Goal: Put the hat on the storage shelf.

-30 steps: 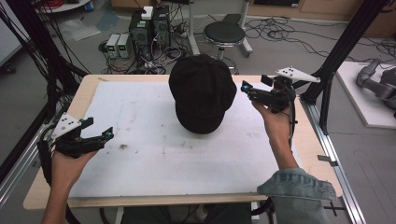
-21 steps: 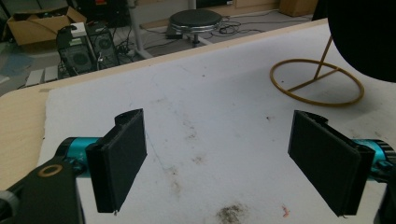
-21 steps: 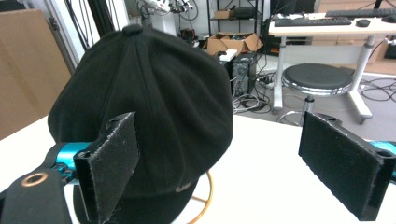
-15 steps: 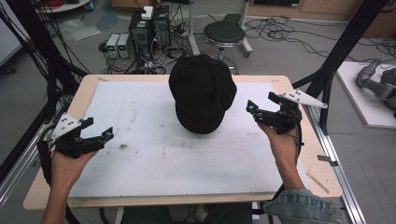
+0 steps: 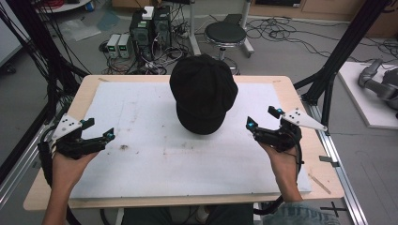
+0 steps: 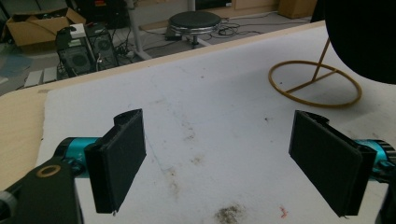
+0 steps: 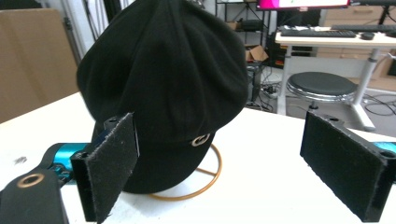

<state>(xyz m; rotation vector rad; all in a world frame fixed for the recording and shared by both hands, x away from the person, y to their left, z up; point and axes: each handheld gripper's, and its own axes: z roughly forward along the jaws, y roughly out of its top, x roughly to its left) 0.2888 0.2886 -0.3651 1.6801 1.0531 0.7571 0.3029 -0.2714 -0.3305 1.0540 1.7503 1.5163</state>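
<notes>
The right gripper (image 5: 263,117) has just been opening and stands spread, empty, near the table's (image 5: 300,101) right edge, with the black cap (image 5: 202,91) just beside it on a gold wire stand (image 7: 208,179). The left gripper (image 5: 97,129), also spread and empty, hovers near the left edge, well apart from the cap toward the far middle.

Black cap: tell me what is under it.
The black cap sits on a gold wire stand, whose ring base rests on the white mat with a rod slanting up into the cap. The stand's top is hidden inside it.

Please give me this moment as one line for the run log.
black cap: on gold wire stand, untouched | right gripper: open, empty, beside cap | left gripper: open, empty, apart | white mat: stained
</notes>
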